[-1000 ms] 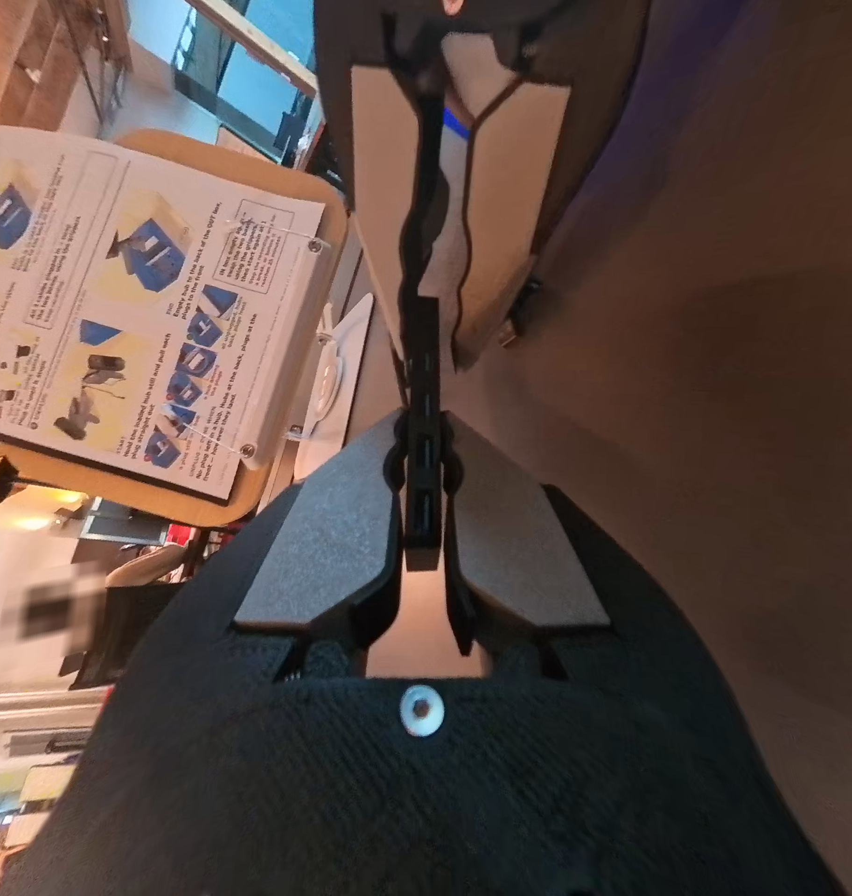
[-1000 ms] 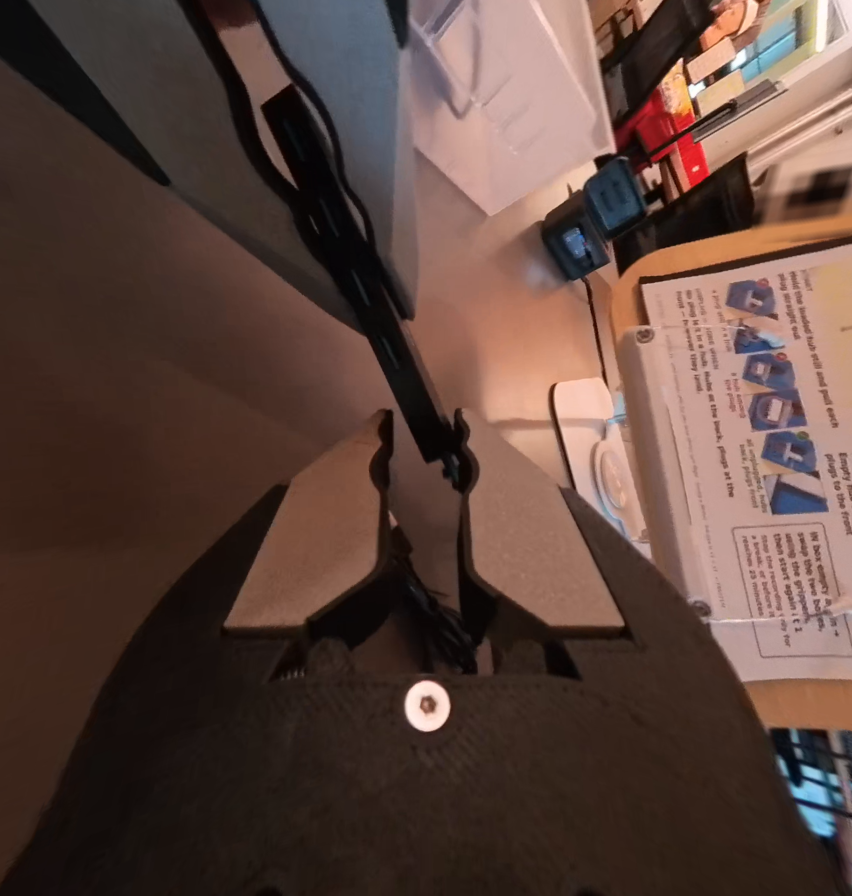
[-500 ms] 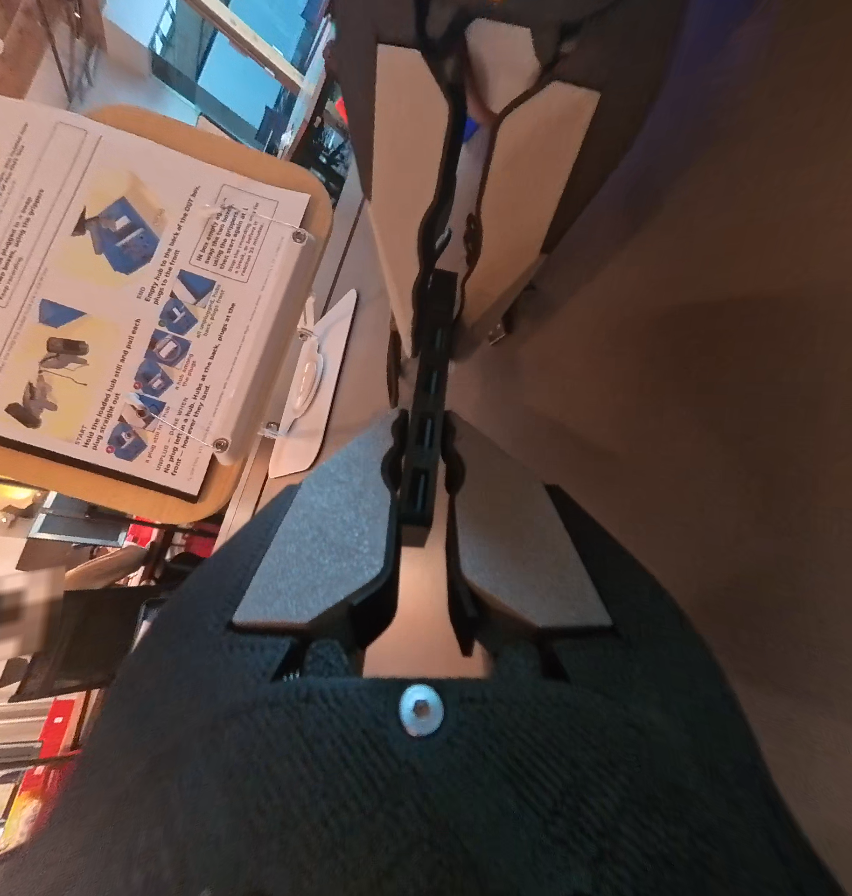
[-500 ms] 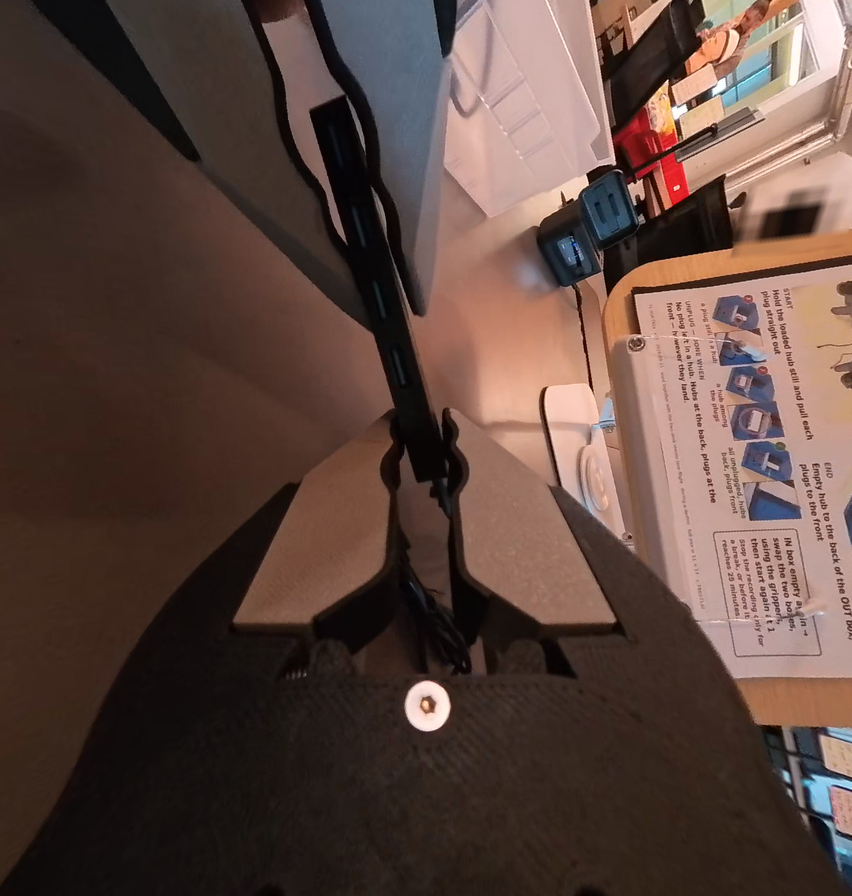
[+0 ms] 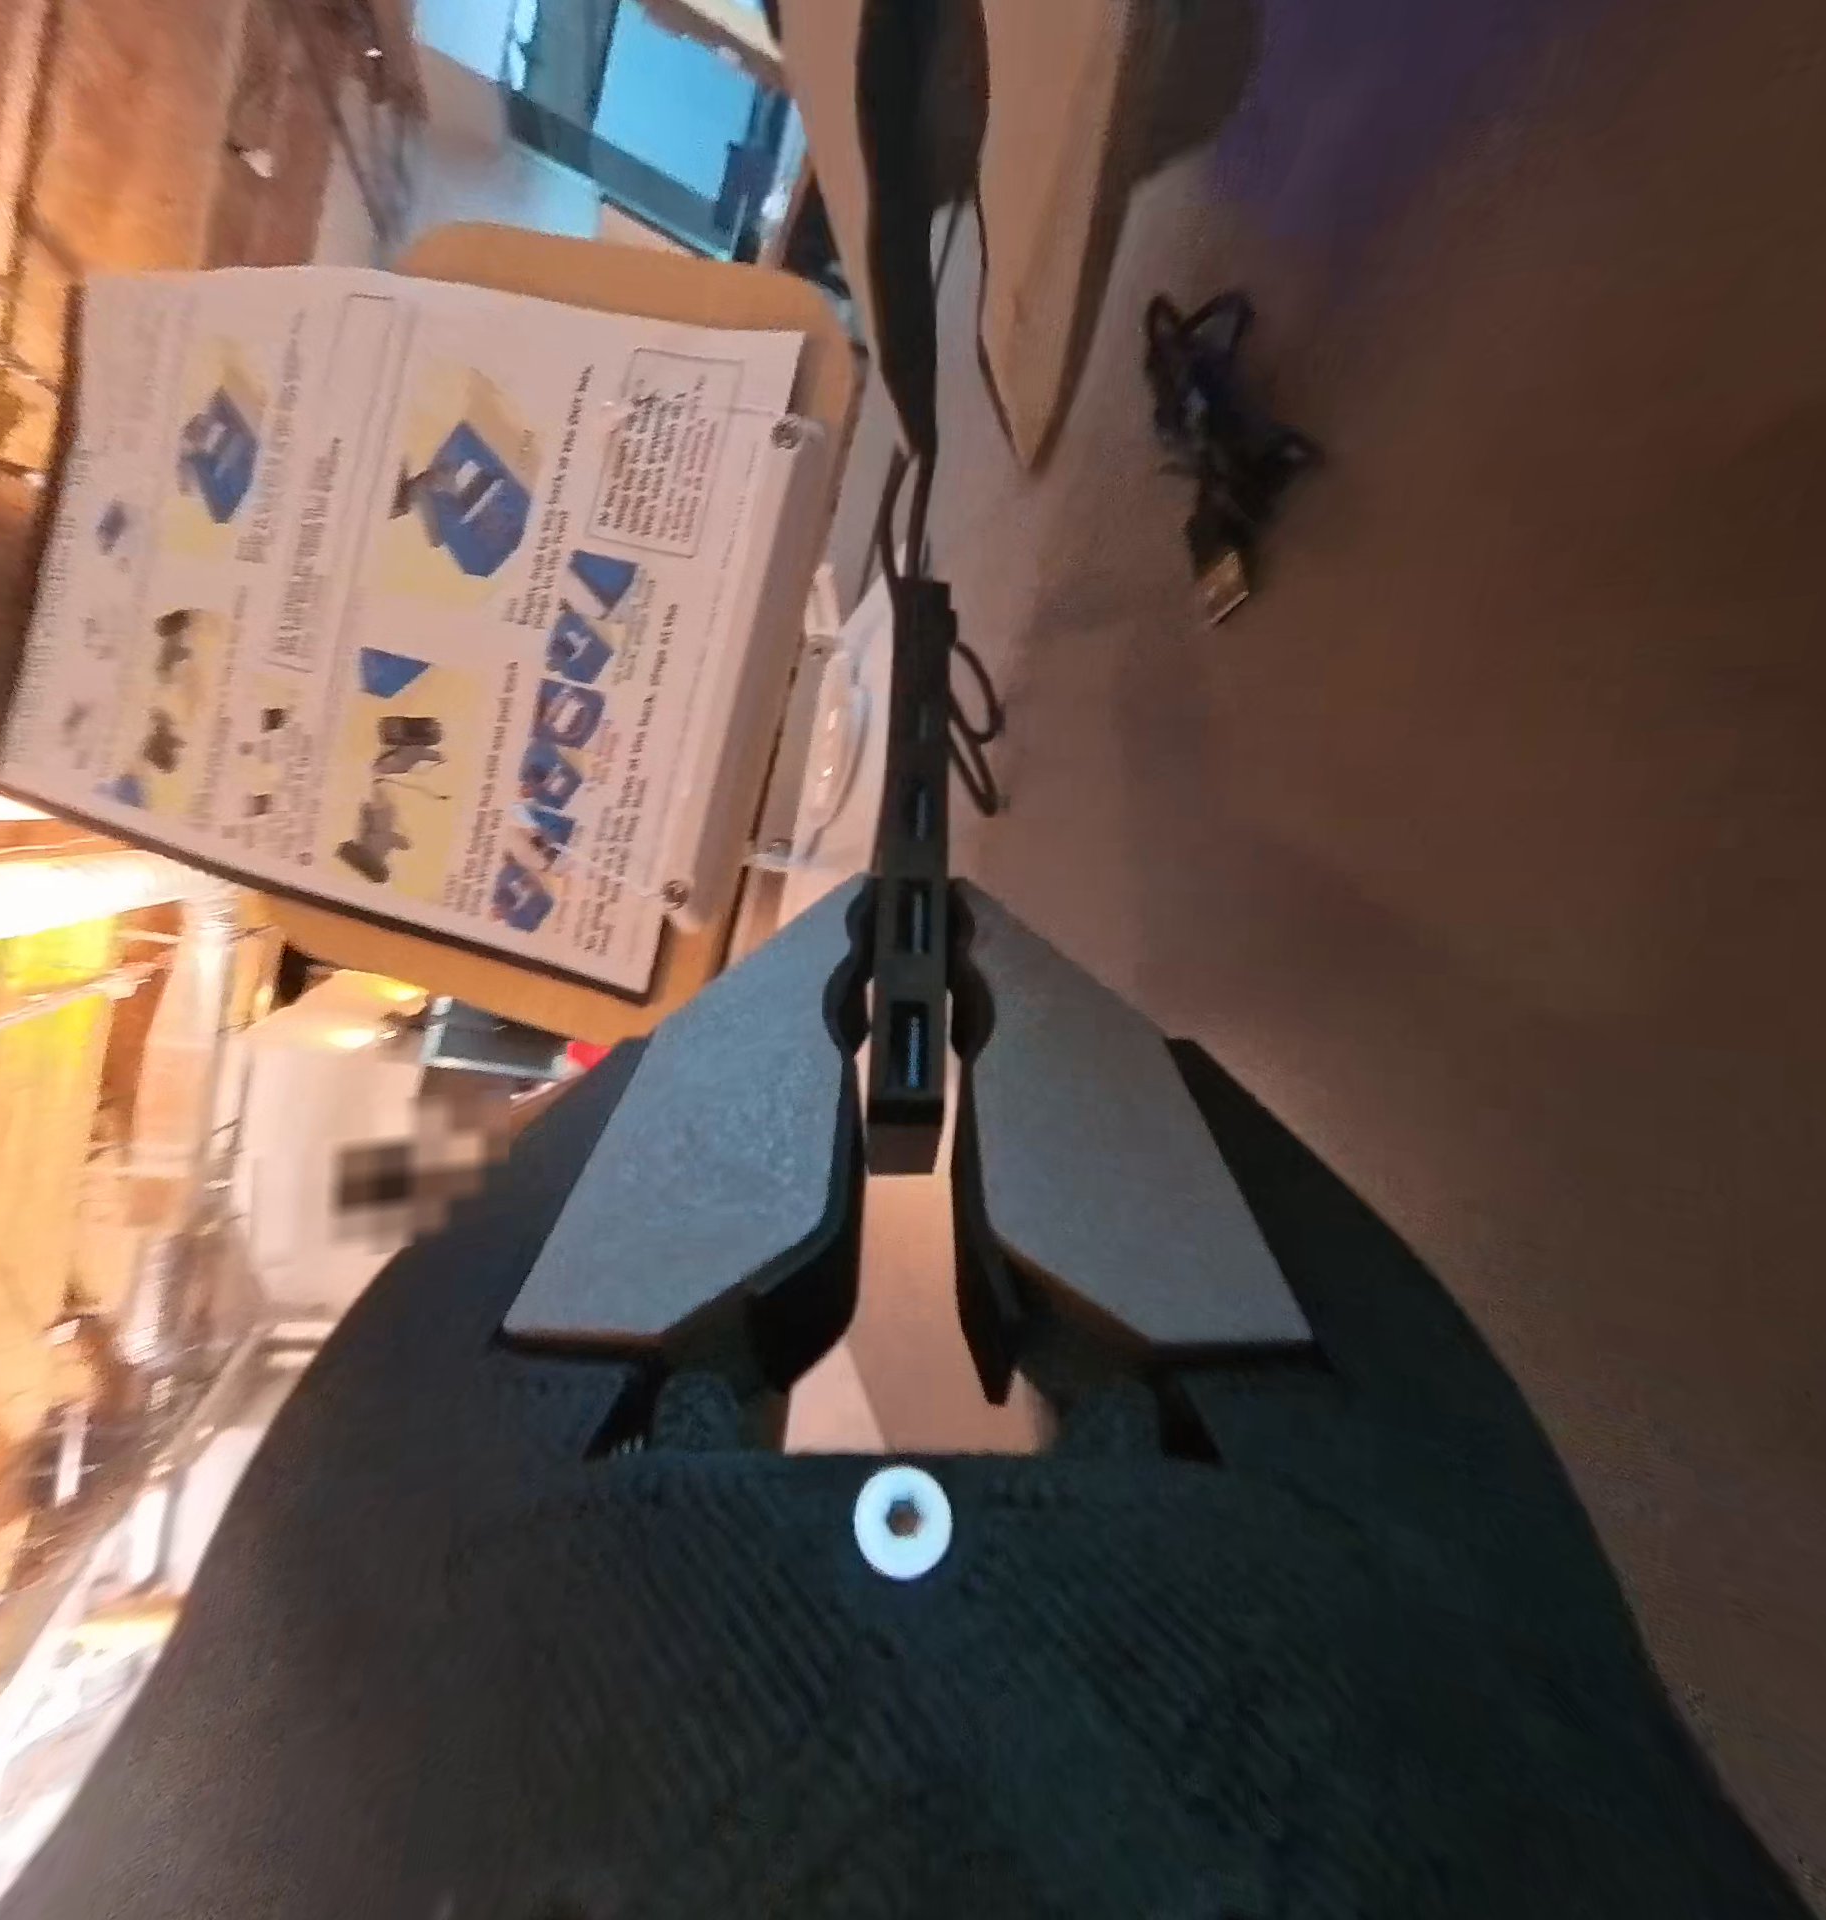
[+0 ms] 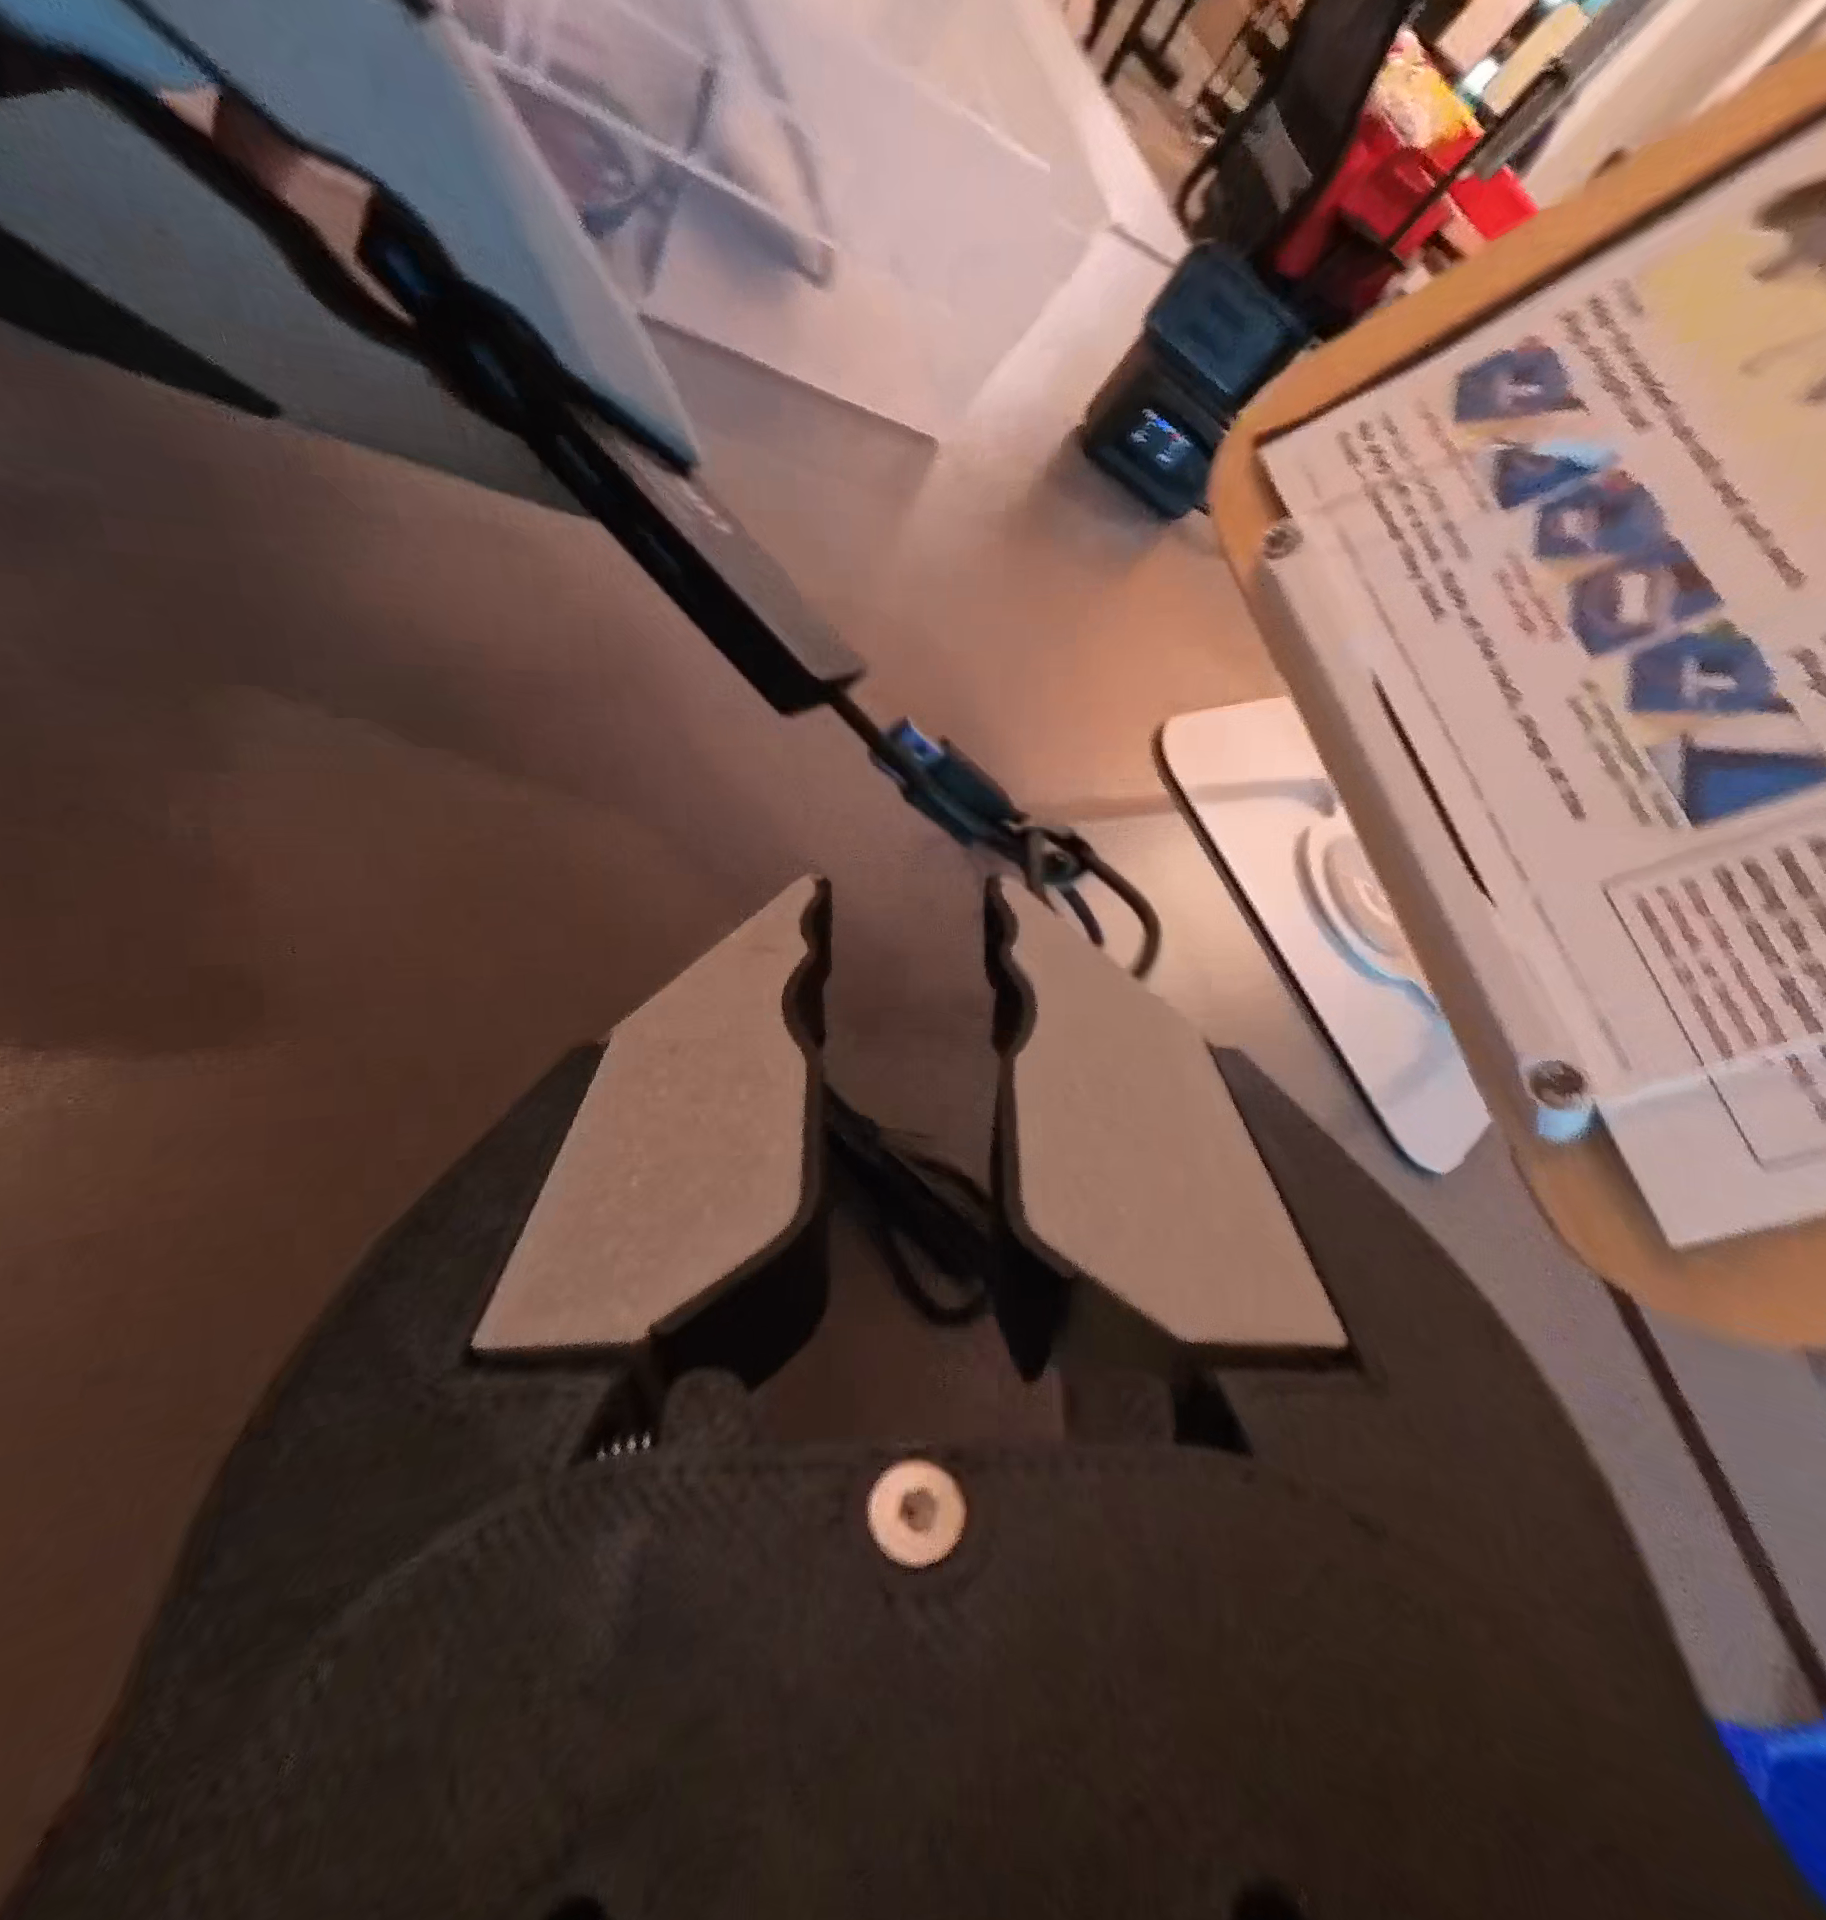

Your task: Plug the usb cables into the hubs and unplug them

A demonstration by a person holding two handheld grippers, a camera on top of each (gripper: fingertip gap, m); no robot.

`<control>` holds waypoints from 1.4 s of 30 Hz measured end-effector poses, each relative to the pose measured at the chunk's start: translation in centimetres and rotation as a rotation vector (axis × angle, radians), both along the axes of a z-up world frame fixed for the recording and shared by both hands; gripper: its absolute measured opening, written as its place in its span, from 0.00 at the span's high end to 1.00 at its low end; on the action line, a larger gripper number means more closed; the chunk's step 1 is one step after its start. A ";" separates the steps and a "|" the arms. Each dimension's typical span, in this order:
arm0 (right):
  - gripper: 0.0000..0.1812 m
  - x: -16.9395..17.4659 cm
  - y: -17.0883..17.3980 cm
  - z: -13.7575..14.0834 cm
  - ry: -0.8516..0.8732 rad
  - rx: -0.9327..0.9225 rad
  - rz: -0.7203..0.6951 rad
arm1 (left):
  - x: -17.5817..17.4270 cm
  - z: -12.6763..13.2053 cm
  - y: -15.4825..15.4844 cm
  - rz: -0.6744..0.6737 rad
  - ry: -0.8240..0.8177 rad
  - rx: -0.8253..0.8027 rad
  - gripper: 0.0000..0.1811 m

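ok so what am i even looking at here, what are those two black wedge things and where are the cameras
These are two hand-held grippers, each carried by a person, with a wide-angle camera looking forward along its two fingers. The black wedges low in each picture are those fingers.

The left wrist view shows the left gripper shut on a black USB hub, gripped edge-on with its ports facing the camera. The hub's own cable runs off its far end.

The right wrist view shows the right gripper open and holding nothing. Ahead of it is the same hub, with a blue-tipped USB plug hanging just off its near end.

On the brown table lies a loose bundled USB cable. Beside it stands an instruction sheet on a wooden board.
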State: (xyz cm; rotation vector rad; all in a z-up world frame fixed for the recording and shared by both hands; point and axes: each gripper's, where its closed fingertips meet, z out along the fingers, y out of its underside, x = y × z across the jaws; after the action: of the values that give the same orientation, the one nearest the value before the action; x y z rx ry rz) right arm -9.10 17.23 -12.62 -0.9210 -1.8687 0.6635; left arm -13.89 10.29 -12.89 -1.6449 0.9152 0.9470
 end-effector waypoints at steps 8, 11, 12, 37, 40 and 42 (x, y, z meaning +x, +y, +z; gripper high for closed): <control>0.80 0.8 2.2 -3.6 -0.182 -0.091 -0.056 | -3.7 1.6 -0.3 0.231 0.156 0.067 0.95; 0.81 1.0 1.9 -5.2 -0.251 -0.077 -0.045 | -3.5 0.2 0.0 0.202 0.124 0.005 0.95; 0.82 1.1 1.8 -5.3 -0.259 -0.088 -0.039 | -3.1 -0.3 0.1 0.177 0.117 -0.015 0.95; 0.72 3.4 1.5 -5.5 -0.365 -0.240 0.027 | -0.6 -4.0 0.5 0.067 0.107 -0.176 0.95; 0.73 3.6 1.5 -7.0 -0.420 -0.242 0.026 | -0.6 -4.0 0.5 0.064 0.099 -0.180 0.95; 0.83 3.2 1.6 -7.0 -0.413 -0.238 0.013 | -0.6 -4.1 0.5 0.063 0.097 -0.181 0.95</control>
State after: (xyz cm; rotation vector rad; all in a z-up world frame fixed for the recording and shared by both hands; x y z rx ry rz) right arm -5.90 18.80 -19.65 -1.2773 -2.1888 0.7578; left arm -14.50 10.77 -16.94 -1.8018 1.0451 1.0194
